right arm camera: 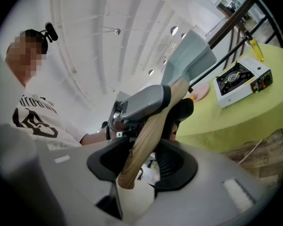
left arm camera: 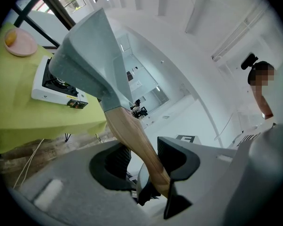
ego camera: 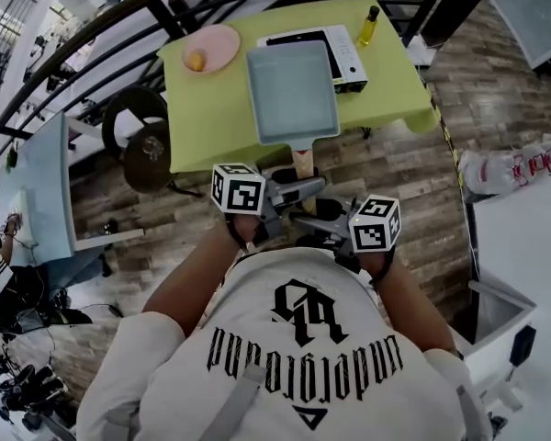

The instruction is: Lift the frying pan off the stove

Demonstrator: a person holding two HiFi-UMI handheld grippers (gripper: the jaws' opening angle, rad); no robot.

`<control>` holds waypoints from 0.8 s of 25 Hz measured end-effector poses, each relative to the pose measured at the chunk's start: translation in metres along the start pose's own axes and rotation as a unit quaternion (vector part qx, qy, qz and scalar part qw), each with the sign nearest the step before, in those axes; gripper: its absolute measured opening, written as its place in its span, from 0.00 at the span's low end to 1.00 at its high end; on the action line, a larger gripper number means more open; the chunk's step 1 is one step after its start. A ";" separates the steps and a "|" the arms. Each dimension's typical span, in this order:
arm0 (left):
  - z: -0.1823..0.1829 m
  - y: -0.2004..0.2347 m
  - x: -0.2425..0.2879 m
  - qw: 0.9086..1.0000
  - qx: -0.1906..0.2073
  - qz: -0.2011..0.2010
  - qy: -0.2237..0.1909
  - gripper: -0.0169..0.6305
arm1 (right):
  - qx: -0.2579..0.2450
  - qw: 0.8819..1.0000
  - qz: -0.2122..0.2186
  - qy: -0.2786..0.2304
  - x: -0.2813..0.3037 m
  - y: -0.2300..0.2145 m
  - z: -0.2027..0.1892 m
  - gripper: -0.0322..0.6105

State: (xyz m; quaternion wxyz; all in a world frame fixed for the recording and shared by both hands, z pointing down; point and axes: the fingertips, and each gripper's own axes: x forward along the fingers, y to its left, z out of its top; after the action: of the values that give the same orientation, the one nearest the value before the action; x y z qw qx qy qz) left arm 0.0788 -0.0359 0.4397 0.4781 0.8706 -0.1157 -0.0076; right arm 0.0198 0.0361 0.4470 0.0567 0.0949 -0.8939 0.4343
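The frying pan [ego camera: 292, 90] is a rectangular grey-blue pan with a wooden handle [ego camera: 301, 162]. It hangs above the green table [ego camera: 386, 99], and in the head view it covers part of the white portable stove [ego camera: 344, 53]. My left gripper [ego camera: 289, 189] is shut on the handle, which runs between its jaws [left arm camera: 141, 159]. My right gripper [ego camera: 317, 217] is shut on the handle's end [right arm camera: 144, 159], just behind the left one. In both gripper views the pan [left arm camera: 89, 55] [right arm camera: 188, 55] tilts up, off the stove [left arm camera: 56, 86] [right arm camera: 240, 81].
A pink plate [ego camera: 211, 49] with a yellow fruit lies at the table's far left. An oil bottle [ego camera: 369, 26] stands at the far right. A black stool [ego camera: 147, 145] is left of the table, and a white counter [ego camera: 523, 237] is at the right. Dark railings run behind.
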 end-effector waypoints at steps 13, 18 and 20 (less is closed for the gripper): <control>-0.057 -0.040 -0.111 0.999 0.025 -0.013 0.030 0.32 | -0.006 1.000 -0.016 -0.026 0.084 0.082 -0.060 0.32; -0.084 -0.056 -0.144 0.999 0.027 -0.026 0.033 0.32 | -0.011 0.999 -0.026 -0.031 0.106 0.112 -0.087 0.32; -0.096 -0.064 -0.155 0.999 0.025 -0.033 0.034 0.32 | -0.010 0.999 -0.030 -0.033 0.111 0.123 -0.098 0.32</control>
State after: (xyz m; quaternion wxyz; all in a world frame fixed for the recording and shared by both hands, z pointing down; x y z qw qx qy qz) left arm -0.0476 0.1090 0.4228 0.4591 0.8855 -0.0707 0.0092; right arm -0.1139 0.1744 0.4338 0.0413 0.1354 -0.8965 0.4199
